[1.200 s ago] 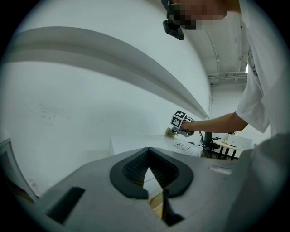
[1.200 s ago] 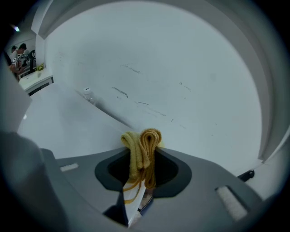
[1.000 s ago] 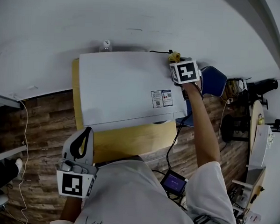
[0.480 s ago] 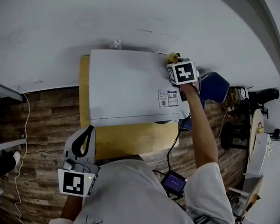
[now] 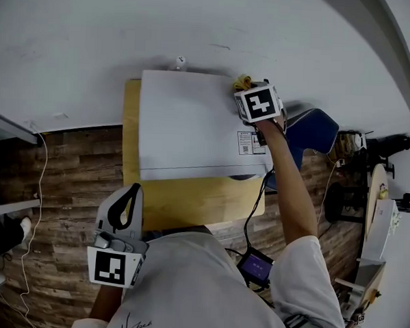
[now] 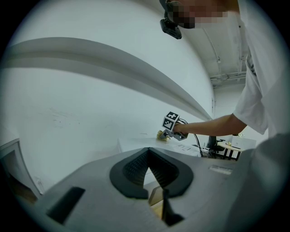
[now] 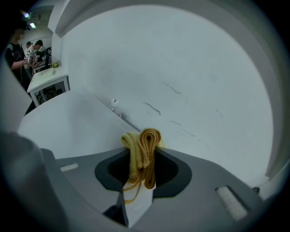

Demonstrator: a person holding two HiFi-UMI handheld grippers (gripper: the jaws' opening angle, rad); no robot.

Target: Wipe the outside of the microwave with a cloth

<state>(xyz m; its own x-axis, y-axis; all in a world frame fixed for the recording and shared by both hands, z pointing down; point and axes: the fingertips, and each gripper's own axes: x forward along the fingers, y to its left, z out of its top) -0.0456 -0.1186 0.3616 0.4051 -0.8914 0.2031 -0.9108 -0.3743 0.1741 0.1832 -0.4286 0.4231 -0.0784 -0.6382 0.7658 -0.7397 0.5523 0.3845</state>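
The right gripper (image 7: 139, 183) is clenching a bunched yellow woven cloth (image 7: 143, 147) at the back right corner of the white box-shaped microwave (image 5: 190, 128), the cloth mostly hidden from overhead behind it. The left gripper (image 5: 131, 190) is hanging aside, jaws together, empty.

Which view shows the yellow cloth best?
The right gripper view: the yellow cloth sits close up, bunched between the jaws. The head view shows a small tuft; the left gripper view, a distant speck.

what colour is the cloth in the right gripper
Yellow cloth, part mustard-toned; shows best in the right gripper view.
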